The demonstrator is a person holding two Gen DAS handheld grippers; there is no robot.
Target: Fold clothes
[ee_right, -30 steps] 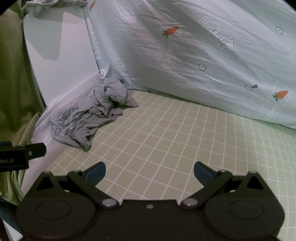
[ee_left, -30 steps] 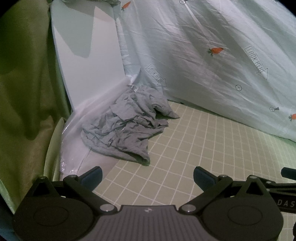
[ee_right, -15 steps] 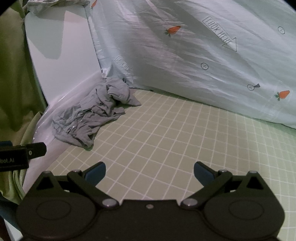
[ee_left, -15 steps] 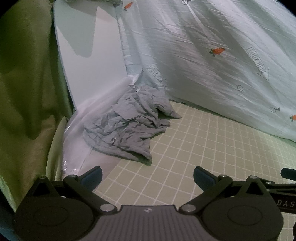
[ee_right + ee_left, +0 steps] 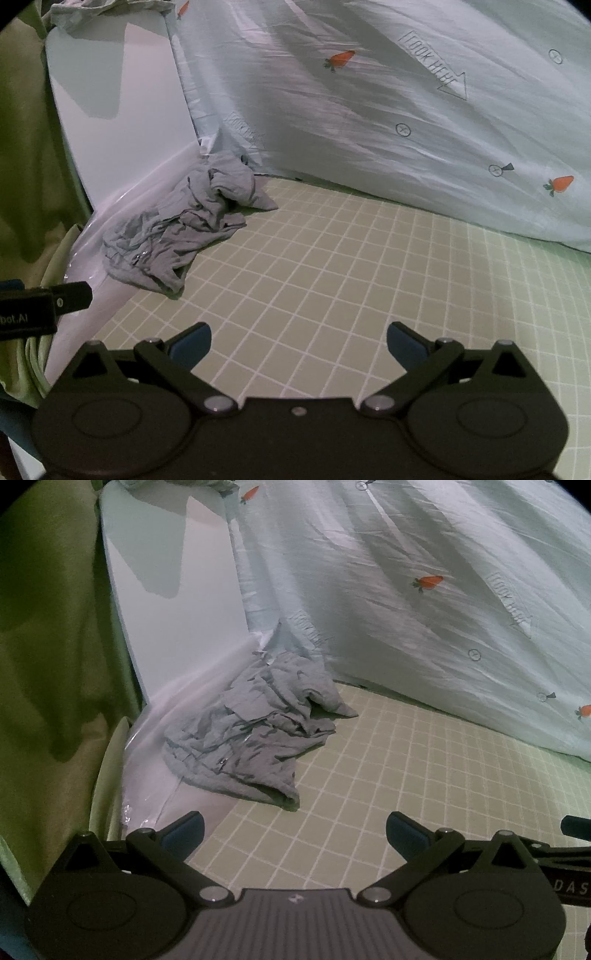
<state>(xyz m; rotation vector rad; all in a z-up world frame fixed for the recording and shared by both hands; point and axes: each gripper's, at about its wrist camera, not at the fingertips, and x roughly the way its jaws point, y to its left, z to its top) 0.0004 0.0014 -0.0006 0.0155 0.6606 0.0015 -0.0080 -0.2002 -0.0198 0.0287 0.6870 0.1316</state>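
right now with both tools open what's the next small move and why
Probably ease the left tool forward to the near hem of the crumpled grey garment. Both tools are open and empty, short of the cloth; the right tool is farther off. The garment lies bunched in the far left corner of the checked mat.

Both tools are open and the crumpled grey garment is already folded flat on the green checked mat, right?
Not folded: the crumpled grey garment lies bunched at the green checked mat's edge, as the left wrist view shows. Both the left tool and right tool are open.
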